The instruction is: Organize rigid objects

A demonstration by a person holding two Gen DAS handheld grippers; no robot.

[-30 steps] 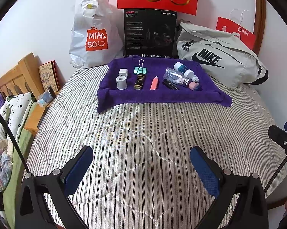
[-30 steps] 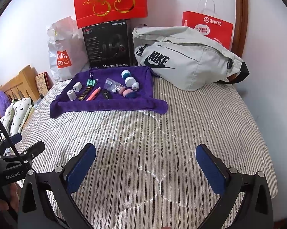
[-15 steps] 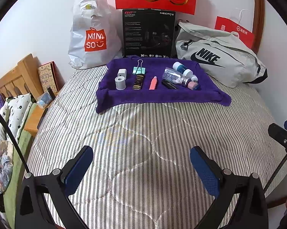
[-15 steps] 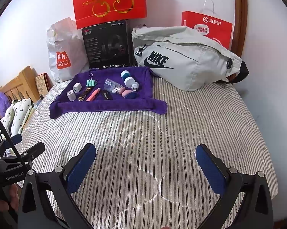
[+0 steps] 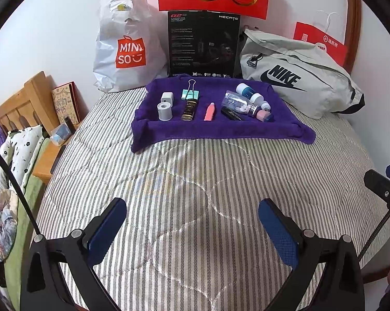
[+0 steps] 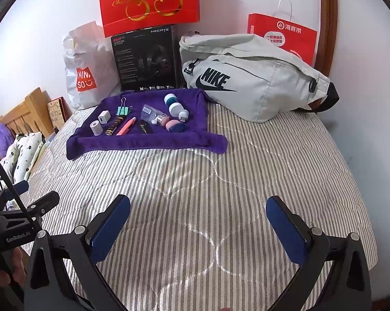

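Blue rubbery pads line both tools: the left gripper hangs with its jaws spread wide over bare striped bedding, holding nothing, and the right gripper beside it is equally wide and empty. Both are well apart from the work, which lies farther up the quilted bedspread on a purple towel near the wall. The small items there look light and stiff, so each should lift easily. On the towel's left side, a white cylinder stands upright and would probably be best pinched across its round sides, though it may roll if tipped; a white charger block just behind it offers flat faces. The teal binder clip, the dark gold-printed tube and the pink tube lie in the middle, long and narrow, and I would take them across their short width. On the right, a clear plastic packet, a blue-and-white jar and a pink puff crowd together, touching; smooth plastic there may slip, and neighbours could get nudged. The soft towel will give under pressure.
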